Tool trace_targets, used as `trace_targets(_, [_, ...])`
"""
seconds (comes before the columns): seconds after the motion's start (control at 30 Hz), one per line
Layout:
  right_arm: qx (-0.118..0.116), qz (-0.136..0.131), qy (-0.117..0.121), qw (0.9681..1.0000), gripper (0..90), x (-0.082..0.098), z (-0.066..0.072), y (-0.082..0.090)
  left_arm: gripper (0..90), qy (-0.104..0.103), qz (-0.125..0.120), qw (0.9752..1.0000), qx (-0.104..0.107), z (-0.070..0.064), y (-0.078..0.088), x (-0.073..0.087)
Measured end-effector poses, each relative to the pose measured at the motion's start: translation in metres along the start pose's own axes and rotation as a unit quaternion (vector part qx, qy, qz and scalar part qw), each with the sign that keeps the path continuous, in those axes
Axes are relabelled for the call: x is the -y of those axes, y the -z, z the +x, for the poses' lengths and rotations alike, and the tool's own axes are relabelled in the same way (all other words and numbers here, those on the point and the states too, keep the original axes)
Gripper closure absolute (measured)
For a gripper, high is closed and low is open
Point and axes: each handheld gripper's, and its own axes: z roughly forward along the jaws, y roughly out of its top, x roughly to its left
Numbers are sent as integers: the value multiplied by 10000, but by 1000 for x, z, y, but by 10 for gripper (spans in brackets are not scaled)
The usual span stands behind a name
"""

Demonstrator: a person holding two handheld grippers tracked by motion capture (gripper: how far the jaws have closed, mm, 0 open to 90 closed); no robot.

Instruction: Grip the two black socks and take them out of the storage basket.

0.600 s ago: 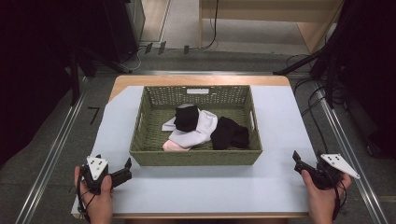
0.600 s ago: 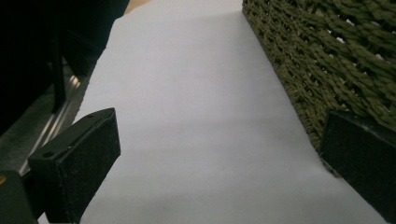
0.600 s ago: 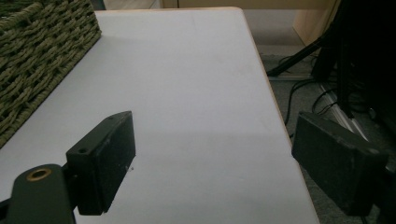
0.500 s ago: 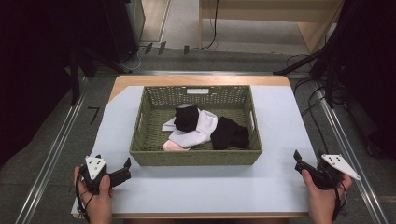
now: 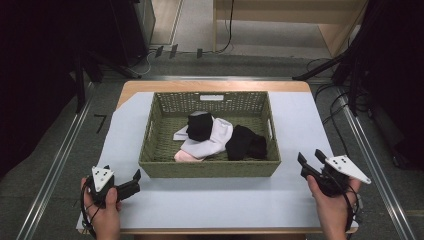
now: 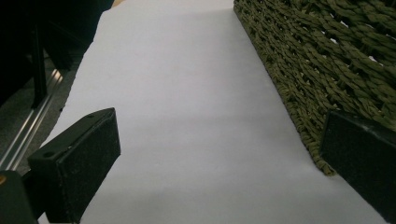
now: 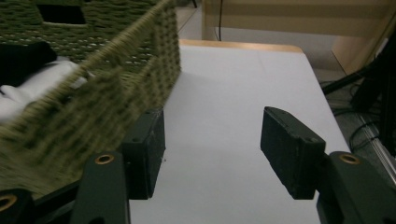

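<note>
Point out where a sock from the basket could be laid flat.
Free: white table cover between the basket's front wall and the near edge, between left gripper and right gripper; also strips either side. Crowded: inside, among the socks.

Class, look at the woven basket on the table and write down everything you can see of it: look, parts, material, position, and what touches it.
The basket is a shallow rectangular tray of olive-green woven fibre, with a slot handle cut in its far wall. It sits upright and square on the white table cover, near the middle. Inside lie a white cloth, a pink piece and two black bundles, one on the white cloth, one to its right. The left gripper and right gripper sit beside its near corners, not touching it.
</note>
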Motion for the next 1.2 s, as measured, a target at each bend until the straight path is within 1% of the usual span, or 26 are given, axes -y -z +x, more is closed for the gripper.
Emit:
trace_targets(0.03, [-104,-48,56,9999,437,-10,12,-2,0,-5,-22,10000,9,0,0,0])
trace_targets(0.07, [-104,-48,56,9999,437,-10,12,-2,0,-16,-32,10000,19,0,0,0])
trace_targets(0.1, [-291,-151,2,9995,456,-20,21,-4,0,-16,-50,10000,42,0,1,0])
trace_targets(0.13, [-291,-151,2,9995,456,-20,21,-4,0,-14,-56,10000,54,0,1,1])
trace_targets(0.17, [-344,-195,37,9992,469,-29,28,-6,0,-1,-75,9999,67,1,1,1])
trace_targets(0.23, [-302,-237,111,9992,468,-38,36,-8,0,6,-77,9999,70,1,2,1])
trace_targets(0.3, [-353,-273,112,9989,462,-46,43,-11,0,21,-73,9999,98,1,1,1])
trace_targets(0.33, [-353,-273,112,9989,462,-46,43,-11,0,27,-78,9999,109,2,1,1])
trace_targets(0.37, [-399,-256,83,9988,469,-51,48,-12,0,25,-68,9999,120,2,2,1])
trace_targets(0.4, [-522,-229,35,9984,473,-58,56,-15,0,29,-78,9999,127,2,2,1])
trace_targets(0.47, [-561,-256,38,9981,473,-60,58,-16,0,42,-114,9998,154,2,2,1])
trace_targets(0.53, [-702,-322,43,9970,480,-67,69,-23,0,43,-186,9996,219,3,4,2])
trace_targets(0.6, [-783,-344,48,9963,479,-70,76,-29,0,46,-194,9995,243,3,4,2])
trace_targets(0.63, [-783,-344,48,9963,479,-70,76,-29,0,56,-205,9994,258,3,4,2])
trace_targets(0.7, [-891,-333,-12,9955,492,-73,86,-40,0,74,-201,9993,322,4,5,2])
trace_targets(0.73, [-942,-298,-31,9951,493,-74,89,-44,0,74,-201,9993,322,4,5,2])
trace_targets(0.83, [-952,-227,17,9952,497,-79,96,-56,0,95,-227,9991,340,5,5,2])
trace_targets(0.87, [-952,-227,17,9952,497,-79,96,-56,0,95,-227,9991,340,5,5,2])
trace_targets(0.9, [-938,-162,63,9954,503,-82,101,-64,0,84,-215,9992,340,5,5,2])
trace_targets(0.93, [-938,-162,63,9954,503,-82,101,-64,0,89,-217,9992,338,5,5,2])
trace_targets(0.97, [-969,-103,75,9952,521,-84,105,-73,0,88,-213,9992,339,5,5,2])
trace_targets(1.0, [-962,95,87,9953,539,-86,107,-76,0,83,-206,9992,342,5,4,2])
trace_targets(1.07, [-1002,450,145,9938,585,-90,110,-83,0,90,-202,9992,345,5,4,2])
trace_targets(1.1, [-1100,552,67,9924,598,-93,111,-85,0,102,-198,9992,346,5,4,2])
trace_targets(1.17, [-1266,560,-110,9903,598,-96,112,-86,0,104,-181,9991,360,5,4,2])
trace_targets(1.2, [-1269,551,-149,9903,596,-98,112,-87,0,95,-185,9991,363,5,4,2])
